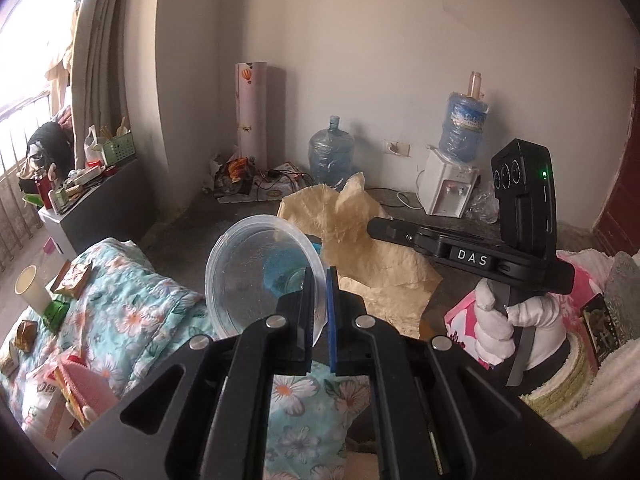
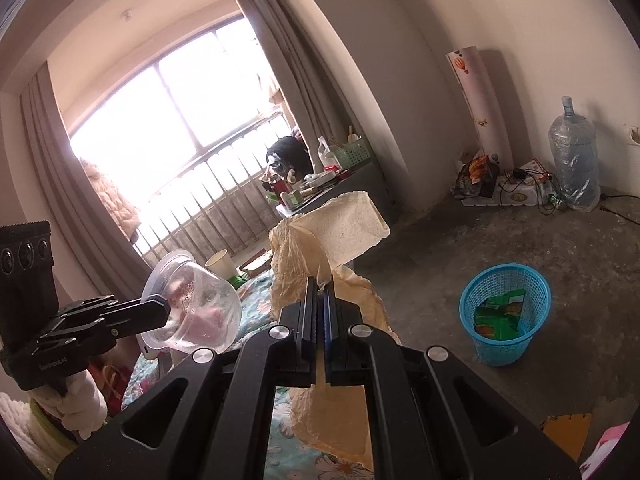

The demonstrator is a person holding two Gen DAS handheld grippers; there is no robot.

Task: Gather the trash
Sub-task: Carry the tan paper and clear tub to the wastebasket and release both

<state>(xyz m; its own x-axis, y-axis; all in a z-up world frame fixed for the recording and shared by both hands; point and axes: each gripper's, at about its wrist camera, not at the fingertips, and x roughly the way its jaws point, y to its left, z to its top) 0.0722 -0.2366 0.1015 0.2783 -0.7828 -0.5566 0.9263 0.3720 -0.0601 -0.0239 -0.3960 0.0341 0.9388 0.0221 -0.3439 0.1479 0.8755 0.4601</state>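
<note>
While both loads hang over the bed (image 1: pixel 132 300), I should carry them level to the blue bin (image 2: pixel 504 312) on the floor at far right, releasing only above its rim. My left jaws pinch the clear plastic container (image 1: pixel 256 276) by its rim; my right jaws clamp the crumpled tan paper (image 2: pixel 320 240).

Bedroom corner with bare concrete floor and pale walls.
A floral quilt (image 1: pixel 132 312) covers the bed; a water dispenser (image 1: pixel 450 184) stands against the wall, a spare water jug (image 1: pixel 331 152) near it, beside a rolled printed sheet (image 1: pixel 251 108).
</note>
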